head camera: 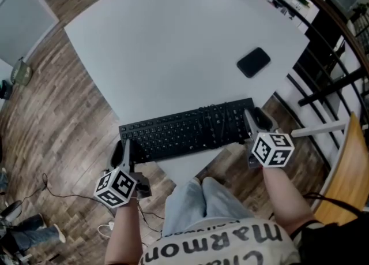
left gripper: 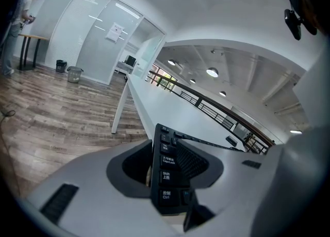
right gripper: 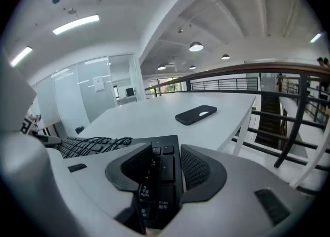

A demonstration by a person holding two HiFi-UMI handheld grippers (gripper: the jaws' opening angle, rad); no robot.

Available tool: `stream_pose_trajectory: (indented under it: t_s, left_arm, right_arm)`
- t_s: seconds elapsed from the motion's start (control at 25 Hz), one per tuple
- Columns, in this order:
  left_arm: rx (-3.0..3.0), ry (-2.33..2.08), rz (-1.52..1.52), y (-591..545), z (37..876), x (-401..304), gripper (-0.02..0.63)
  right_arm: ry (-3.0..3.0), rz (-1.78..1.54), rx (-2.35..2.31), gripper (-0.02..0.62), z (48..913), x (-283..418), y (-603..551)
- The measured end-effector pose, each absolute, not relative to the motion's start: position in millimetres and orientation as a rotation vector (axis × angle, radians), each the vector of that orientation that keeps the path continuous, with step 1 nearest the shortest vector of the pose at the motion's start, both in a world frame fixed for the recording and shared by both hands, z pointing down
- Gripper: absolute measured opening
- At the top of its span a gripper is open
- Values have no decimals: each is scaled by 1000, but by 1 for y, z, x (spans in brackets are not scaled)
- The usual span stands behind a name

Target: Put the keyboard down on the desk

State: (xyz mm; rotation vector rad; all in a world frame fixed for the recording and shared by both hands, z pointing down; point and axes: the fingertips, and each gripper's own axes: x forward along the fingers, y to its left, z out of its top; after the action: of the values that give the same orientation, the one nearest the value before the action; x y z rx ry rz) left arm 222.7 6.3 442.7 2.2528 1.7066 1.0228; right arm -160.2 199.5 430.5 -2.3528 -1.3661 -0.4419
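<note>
Apparently the keyboard [head camera: 184, 131] already lies across the near corner of the counter [head camera: 173, 50]; our left tongs [head camera: 125, 149] clamp one end, our right tongs [head camera: 255, 120] stand slack around the other. We judge only the release remains.

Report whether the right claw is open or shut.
Open: right claw straddles the keyboard end, a thin pale gap showing beside one pad.
</note>
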Motion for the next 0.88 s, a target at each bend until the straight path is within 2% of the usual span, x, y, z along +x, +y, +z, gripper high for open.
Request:
stream_pose_trajectory:
  t_s: [0.88]
  left_arm:
    - [2469,1831,994,8,440,219,141]
  right_arm:
    - [-1384,-561,-2417,178,429,-158,199]
